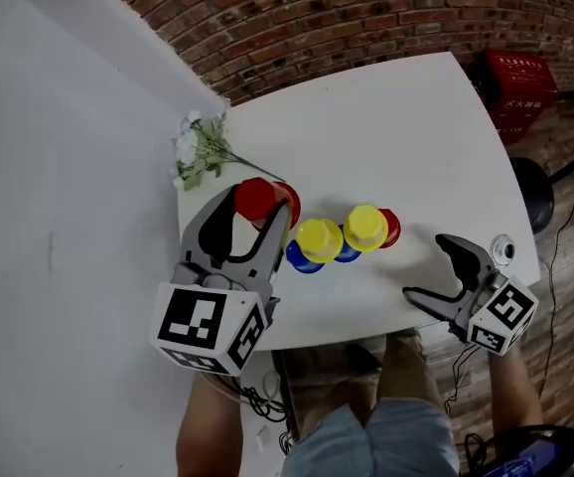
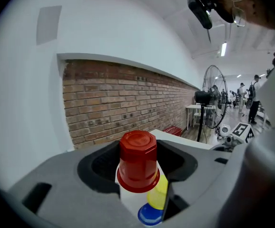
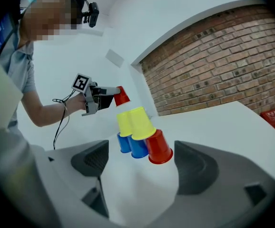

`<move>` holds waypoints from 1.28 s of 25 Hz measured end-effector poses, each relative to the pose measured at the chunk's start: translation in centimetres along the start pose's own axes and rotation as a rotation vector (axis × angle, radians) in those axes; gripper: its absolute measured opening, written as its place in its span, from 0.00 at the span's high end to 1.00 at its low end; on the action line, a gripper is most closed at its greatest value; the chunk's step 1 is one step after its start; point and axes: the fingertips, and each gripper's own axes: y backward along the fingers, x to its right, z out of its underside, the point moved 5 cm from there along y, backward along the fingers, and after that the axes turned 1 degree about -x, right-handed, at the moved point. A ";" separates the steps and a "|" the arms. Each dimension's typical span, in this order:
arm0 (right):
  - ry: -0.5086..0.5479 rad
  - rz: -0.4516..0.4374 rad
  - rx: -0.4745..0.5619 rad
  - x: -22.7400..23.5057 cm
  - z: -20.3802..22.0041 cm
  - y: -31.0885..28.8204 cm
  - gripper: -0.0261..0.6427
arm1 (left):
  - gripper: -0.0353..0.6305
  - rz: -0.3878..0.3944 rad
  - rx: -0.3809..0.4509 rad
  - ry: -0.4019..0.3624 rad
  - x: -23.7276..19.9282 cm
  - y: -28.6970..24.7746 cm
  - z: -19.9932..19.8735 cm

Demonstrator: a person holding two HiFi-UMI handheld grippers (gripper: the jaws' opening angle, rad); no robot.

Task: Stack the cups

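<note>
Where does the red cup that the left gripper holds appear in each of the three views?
Head view: red cup, left of centre, in the left gripper.
Left gripper view: red cup, bottom centre, between the jaws.
Right gripper view: red cup, upper left, small.
Shared landmark: the brick wall.

cup cluster (image 1: 319, 238) mid-table, flowers (image 1: 200, 152) at left edge, open table (image 1: 386, 127) beyond them
</note>
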 end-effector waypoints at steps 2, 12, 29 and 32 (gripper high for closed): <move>-0.001 0.001 0.015 -0.6 0.2 0.4 0.32 | 0.57 0.036 -0.011 -0.012 1.8 -0.3 -0.1; -0.028 0.038 0.056 -0.6 1.6 2.9 0.32 | 0.57 0.129 -0.063 -0.036 6.5 -2.6 1.3; -0.045 0.048 0.076 0.0 1.5 2.5 0.33 | 0.57 0.139 -0.037 -0.015 7.5 -2.8 0.6; -0.043 0.044 0.074 -0.1 1.5 2.4 0.33 | 0.57 0.140 -0.048 -0.011 7.5 -2.9 1.1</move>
